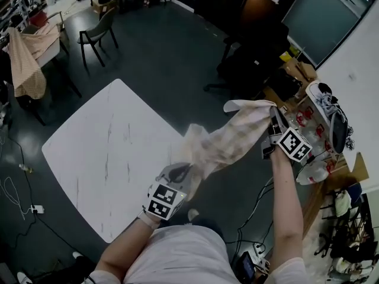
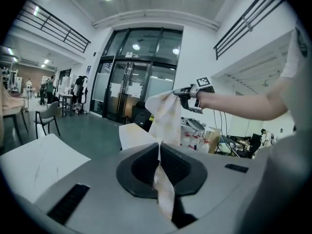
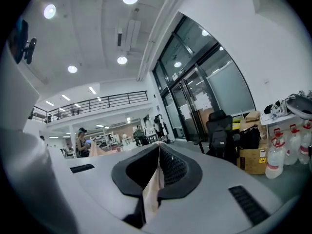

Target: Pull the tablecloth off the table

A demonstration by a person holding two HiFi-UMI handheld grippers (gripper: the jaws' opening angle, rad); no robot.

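My left gripper [image 1: 179, 174] and right gripper [image 1: 273, 118] both clamp the tablecloth [image 1: 228, 141] bunched between them, seemingly fully off the white table [image 1: 100, 158] to their left.

The white, grey-veined table [image 1: 100, 158] stands on the dark floor [image 1: 166, 46], a white plug [image 1: 37, 209] lying nearby.

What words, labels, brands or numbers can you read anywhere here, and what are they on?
No text can be read.
Box: yellow sticker, too small to read.
Jugs: red labels, blurred.
Door sheets: print too small to read.
Marker cubes: black-and-white square patterns only, no letters or numbers.
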